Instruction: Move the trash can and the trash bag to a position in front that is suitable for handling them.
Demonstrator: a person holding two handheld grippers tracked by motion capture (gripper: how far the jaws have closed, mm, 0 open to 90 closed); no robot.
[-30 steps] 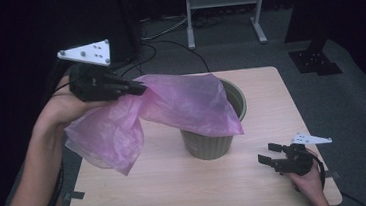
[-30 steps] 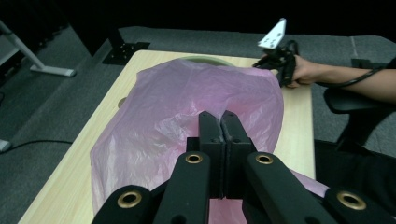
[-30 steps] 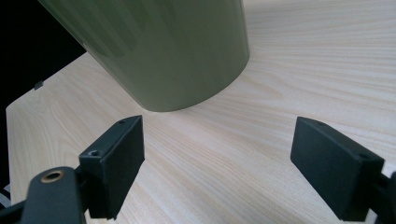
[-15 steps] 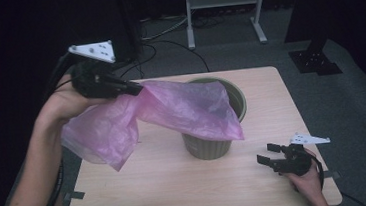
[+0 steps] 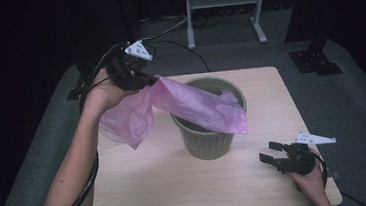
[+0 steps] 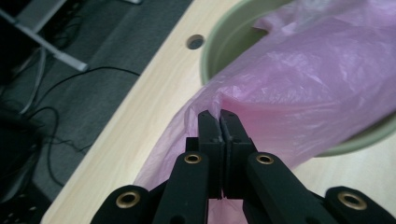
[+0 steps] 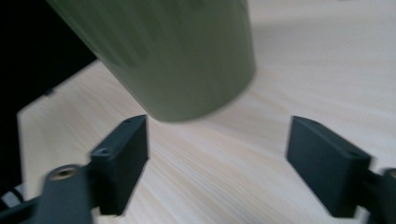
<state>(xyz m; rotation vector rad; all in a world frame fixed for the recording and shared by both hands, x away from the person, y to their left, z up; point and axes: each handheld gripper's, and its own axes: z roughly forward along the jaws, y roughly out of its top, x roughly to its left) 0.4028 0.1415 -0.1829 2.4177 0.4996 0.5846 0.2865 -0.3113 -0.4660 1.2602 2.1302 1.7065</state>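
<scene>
We see one green bin (image 5: 208, 131) standing upright near the middle of the table (image 5: 143, 187), and one pink plastic bag (image 5: 196, 107) draped across its open top. Part of the bag lies over the bin's rim and hangs down its front right side, while the rest trails off to the left above the table. Our left hand-held gripper (image 5: 151, 79) is raised at the far left of the bin, its jaws pressed together on a bunched edge of the bag; in the left gripper view the pink film (image 6: 299, 93) gathers right at the tips. Our right hand-held gripper (image 5: 271, 153) rests low over the table's near right corner, well apart from the bin, jaws spread with nothing between them, though they have just been closing a little. We count two hand-held grippers, one bag, one bin.
</scene>
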